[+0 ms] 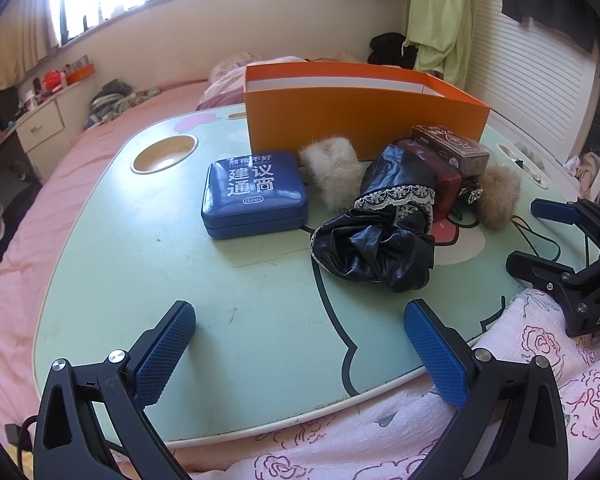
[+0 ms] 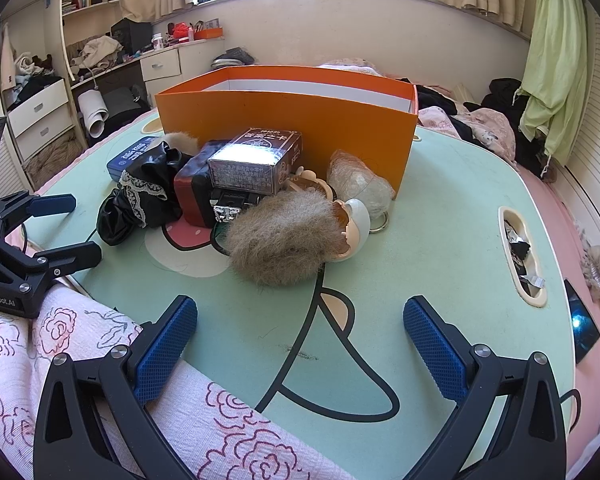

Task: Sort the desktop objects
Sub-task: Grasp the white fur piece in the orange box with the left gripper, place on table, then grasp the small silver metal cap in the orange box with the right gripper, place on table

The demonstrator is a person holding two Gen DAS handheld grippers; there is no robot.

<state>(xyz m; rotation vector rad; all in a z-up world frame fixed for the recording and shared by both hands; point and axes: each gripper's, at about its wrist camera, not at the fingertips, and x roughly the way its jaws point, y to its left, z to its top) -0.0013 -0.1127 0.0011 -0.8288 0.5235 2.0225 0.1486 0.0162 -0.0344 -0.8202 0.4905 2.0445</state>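
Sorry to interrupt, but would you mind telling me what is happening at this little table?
A person holds two tongs, both open and empty, above the near edge of a green lap table. The left tongs and right tongs face a blue tin, black fabric, fur pieces and small boxes. The orange box stands behind them. Nothing is gripped.

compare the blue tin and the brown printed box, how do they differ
The blue tin lies flat, directly on the green table, apart from the pile; the brown printed box is perched on a dark red case. The tin has rounded corners and white lettering; the box is square-edged with a shiny wrapped face. Both are closed and sit in front of the orange box.
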